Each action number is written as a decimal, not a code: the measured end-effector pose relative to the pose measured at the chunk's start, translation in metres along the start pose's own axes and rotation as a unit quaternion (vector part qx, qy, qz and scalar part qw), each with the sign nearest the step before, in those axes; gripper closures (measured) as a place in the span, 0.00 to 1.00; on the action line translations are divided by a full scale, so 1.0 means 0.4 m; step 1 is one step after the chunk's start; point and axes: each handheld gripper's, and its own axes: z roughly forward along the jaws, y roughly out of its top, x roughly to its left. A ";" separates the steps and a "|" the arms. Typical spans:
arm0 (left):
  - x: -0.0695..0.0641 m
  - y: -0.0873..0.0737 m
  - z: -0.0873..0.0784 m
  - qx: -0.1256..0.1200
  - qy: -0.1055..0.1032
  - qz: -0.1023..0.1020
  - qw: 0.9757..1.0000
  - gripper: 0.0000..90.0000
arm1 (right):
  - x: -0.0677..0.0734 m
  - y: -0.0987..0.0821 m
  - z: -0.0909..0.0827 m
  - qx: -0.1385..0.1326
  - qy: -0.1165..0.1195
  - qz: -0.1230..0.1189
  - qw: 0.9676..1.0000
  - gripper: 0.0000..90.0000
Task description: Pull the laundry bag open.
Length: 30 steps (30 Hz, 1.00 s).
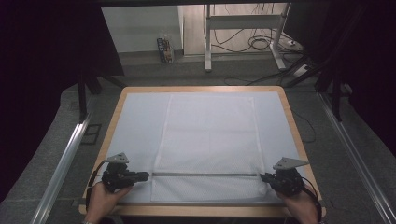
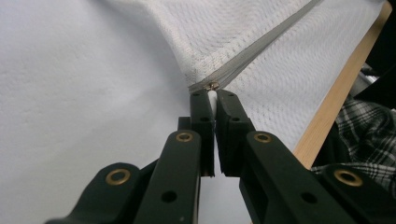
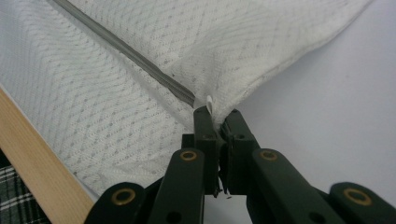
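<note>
Flat on the pale blue-white cloth [image 1: 135,121] that covers the wooden-edged table [image 1: 294,126] lies a white mesh laundry bag with a grey zipper [image 1: 208,135], its long sides running away from the person and its zipper [image 1: 205,174] stretched in a straight line across the near end, parallel to the table's front edge. Each end of that zipper line is pinched by one tool. At the left of the high view, the left gripper [image 1: 140,176], a black two-jaw tool with a grey three-cornered plate on top, lies nearly level and points inward; in the left gripper view its jaws stand clamped together on a thin white tab of fabric at the bag's corner [image 2: 212,100], just below the small metal zipper pull [image 2: 214,85]. At the right, the right gripper [image 1: 264,177] mirrors it, and in the right gripper view its jaws are likewise closed on the bag's seam edge [image 3: 210,105], right where the grey zipper tape ends. Between the two grips the mesh rises slightly off the cloth. Checked fabric [image 2: 369,126] shows beyond the table's wooden rim.
</note>
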 end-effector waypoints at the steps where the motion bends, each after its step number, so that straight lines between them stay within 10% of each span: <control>1: -0.001 0.000 0.001 0.004 0.005 0.001 1.000 0.97 | 0.001 0.000 0.001 0.003 0.000 0.000 1.000 0.95; 15: -0.009 -0.002 0.031 0.040 0.007 0.000 0.999 0.96 | 0.012 -0.011 0.016 0.038 0.009 -0.007 0.999 0.92; 20: -0.018 -0.001 0.034 0.036 0.023 0.013 0.999 0.94 | 0.017 -0.012 0.013 0.031 0.007 -0.015 0.999 0.77; 30: -0.047 0.006 0.048 0.026 0.089 0.052 0.994 0.40 | 0.023 -0.005 0.016 0.010 -0.003 -0.037 0.999 0.37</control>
